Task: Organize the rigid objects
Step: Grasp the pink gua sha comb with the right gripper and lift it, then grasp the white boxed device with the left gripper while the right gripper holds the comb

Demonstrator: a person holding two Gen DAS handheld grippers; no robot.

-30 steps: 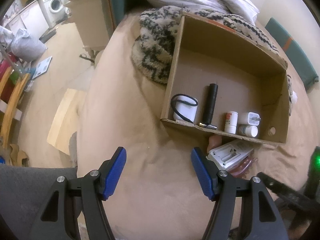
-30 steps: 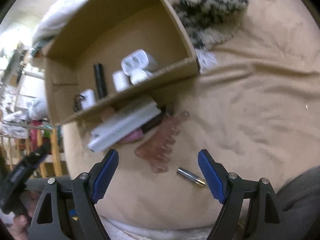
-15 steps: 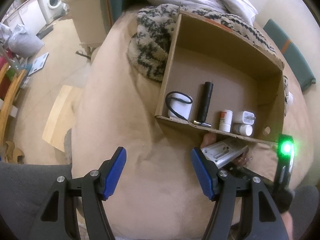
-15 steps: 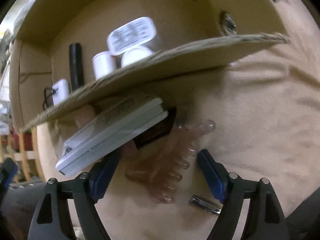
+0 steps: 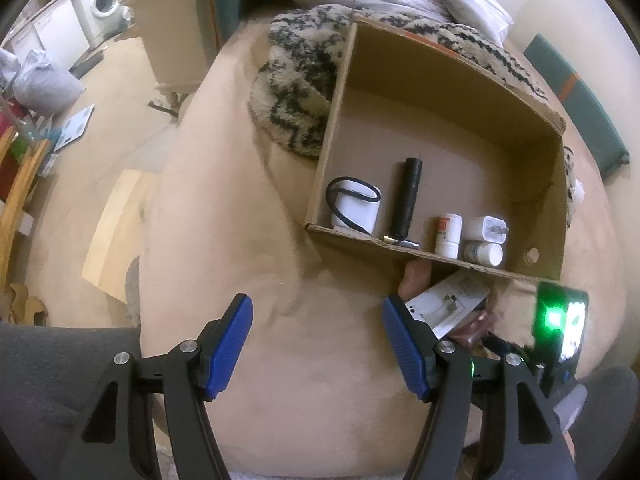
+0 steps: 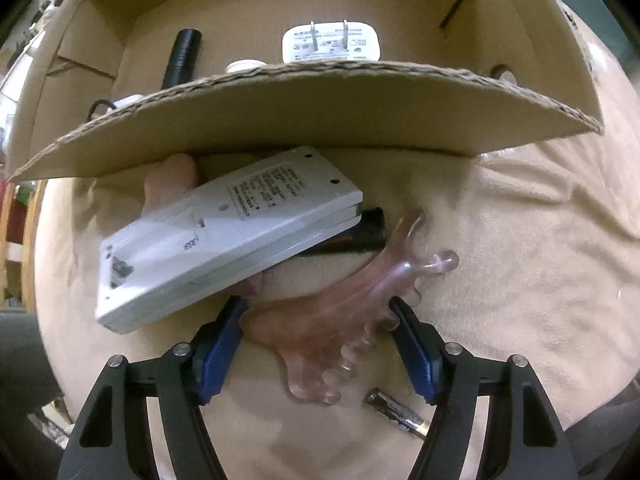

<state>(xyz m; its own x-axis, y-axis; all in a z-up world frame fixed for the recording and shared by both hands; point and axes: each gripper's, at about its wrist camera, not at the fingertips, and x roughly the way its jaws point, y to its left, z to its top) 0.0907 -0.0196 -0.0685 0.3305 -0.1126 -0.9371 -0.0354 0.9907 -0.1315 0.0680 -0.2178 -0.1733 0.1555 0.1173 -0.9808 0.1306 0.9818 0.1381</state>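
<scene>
The left gripper (image 5: 316,344) hung open over the beige blanket (image 5: 240,240), nothing between its blue pads (image 5: 230,346). Ahead sat a cardboard box (image 5: 440,68) with its near wall low. Inside, along that wall, lay a white pouch with a black cord (image 5: 356,208), a black cylinder (image 5: 408,200), a small white bottle (image 5: 448,236), a white plug (image 5: 486,228) and a white jar (image 5: 484,253). Just outside the box a white remote (image 5: 444,308) lay face down. At the right edge a device glowed green (image 5: 558,318). A patterned rug (image 5: 300,92) lay beside the box.
</scene>
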